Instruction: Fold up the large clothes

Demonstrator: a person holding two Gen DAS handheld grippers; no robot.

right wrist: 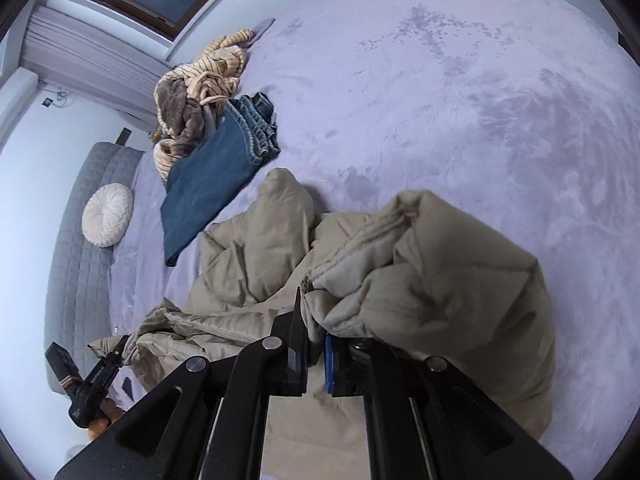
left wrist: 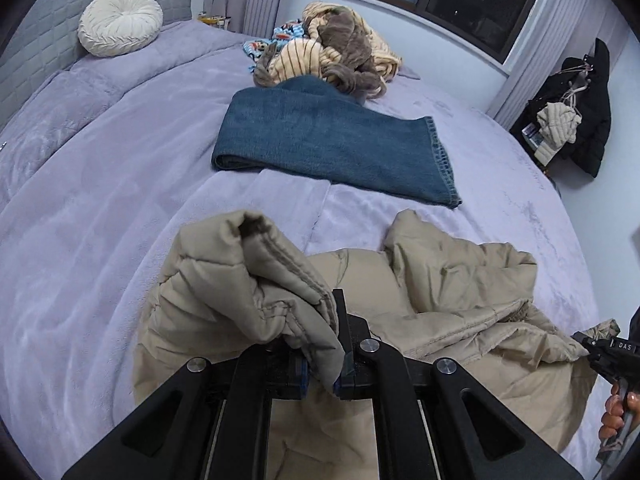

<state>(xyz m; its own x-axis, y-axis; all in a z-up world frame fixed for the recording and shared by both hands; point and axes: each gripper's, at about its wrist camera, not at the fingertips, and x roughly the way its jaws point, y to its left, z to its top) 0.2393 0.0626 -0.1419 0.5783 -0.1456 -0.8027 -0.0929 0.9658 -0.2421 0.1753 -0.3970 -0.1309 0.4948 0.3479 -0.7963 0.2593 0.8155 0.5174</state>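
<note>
Puffer jacket (left wrist: 440,300), beige, soft, bulky and likely slippery, lies crumpled on the bed (left wrist: 100,200), left gripper (left wrist: 322,372) and right gripper (right wrist: 316,360) each clenched on a padded edge, best held by seams.

The beige quilted puffer jacket (left wrist: 460,300) lies crumpled on the bed, its padded panels creased and bunched. 1 thick fold with a stitched hem is pinched between the left fingers (left wrist: 340,320) and stands up just ahead of them, drooping over the fingertips. Another bulky fold is clamped between the right fingers (right wrist: 298,320), billowing up and to their right. The rest sags between both grips.
</note>
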